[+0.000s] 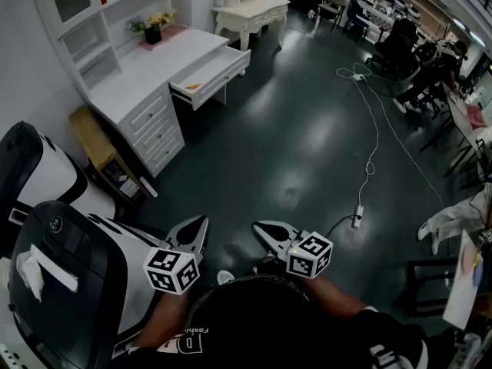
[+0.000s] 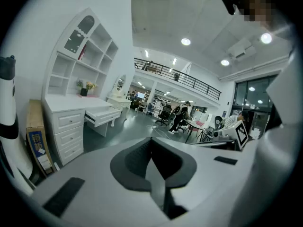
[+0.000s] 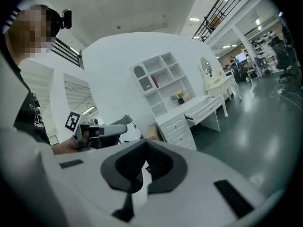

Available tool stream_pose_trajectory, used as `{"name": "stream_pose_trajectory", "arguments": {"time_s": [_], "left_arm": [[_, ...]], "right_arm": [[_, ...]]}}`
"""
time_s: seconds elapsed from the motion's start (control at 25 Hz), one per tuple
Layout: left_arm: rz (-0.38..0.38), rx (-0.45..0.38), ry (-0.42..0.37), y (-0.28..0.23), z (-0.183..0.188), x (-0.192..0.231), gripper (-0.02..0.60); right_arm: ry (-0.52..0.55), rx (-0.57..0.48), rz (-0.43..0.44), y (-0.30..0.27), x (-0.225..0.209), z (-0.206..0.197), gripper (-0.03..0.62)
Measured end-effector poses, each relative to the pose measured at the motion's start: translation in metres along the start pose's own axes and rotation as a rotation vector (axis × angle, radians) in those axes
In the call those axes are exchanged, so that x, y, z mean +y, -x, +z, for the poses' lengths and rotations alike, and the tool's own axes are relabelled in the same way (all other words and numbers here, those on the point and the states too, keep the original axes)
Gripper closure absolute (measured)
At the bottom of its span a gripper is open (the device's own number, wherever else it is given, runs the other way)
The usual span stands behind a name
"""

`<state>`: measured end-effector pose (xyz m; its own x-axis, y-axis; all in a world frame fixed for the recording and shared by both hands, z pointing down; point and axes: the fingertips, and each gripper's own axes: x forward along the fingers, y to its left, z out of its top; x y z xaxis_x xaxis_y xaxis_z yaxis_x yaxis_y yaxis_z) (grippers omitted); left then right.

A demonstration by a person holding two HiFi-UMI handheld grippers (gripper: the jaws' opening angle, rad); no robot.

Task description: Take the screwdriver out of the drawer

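A white desk (image 1: 146, 68) stands at the far left of the head view, with one drawer (image 1: 211, 74) pulled out. A small orange thing (image 1: 192, 87) lies inside it, too small to tell whether it is the screwdriver. My left gripper (image 1: 203, 221) and right gripper (image 1: 258, 226) hover low over the dark floor, side by side and far from the desk. Both are shut with nothing between their jaws. The left gripper (image 2: 151, 141) looks toward the open drawer (image 2: 102, 113). Beyond the right gripper (image 3: 144, 144), the drawer (image 3: 203, 109) shows again.
A white and black machine (image 1: 46, 206) stands close on my left. A cardboard box (image 1: 96, 144) leans against the desk. A cable with a power strip (image 1: 358, 215) runs across the floor on the right. Chairs and people (image 1: 415, 52) are at the far right. A cream dressing table (image 1: 250, 10) stands behind the desk.
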<state>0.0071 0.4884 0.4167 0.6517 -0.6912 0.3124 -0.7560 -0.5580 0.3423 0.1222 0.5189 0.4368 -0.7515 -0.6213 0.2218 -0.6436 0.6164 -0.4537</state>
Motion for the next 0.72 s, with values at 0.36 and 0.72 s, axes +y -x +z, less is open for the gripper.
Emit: {"name": "stream_pose_trajectory", "arguments": {"time_s": [0.36, 0.72], "left_arm": [[-0.003, -0.002, -0.003, 0.000, 0.000, -0.004, 0.568], [-0.010, 0.027, 0.001, 0.000, -0.008, -0.004, 0.568]], "right_arm": [[-0.003, -0.002, -0.007, 0.005, -0.001, -0.002, 0.588], [0.003, -0.028, 0.017, 0.003, 0.010, 0.005, 0.585]]}}
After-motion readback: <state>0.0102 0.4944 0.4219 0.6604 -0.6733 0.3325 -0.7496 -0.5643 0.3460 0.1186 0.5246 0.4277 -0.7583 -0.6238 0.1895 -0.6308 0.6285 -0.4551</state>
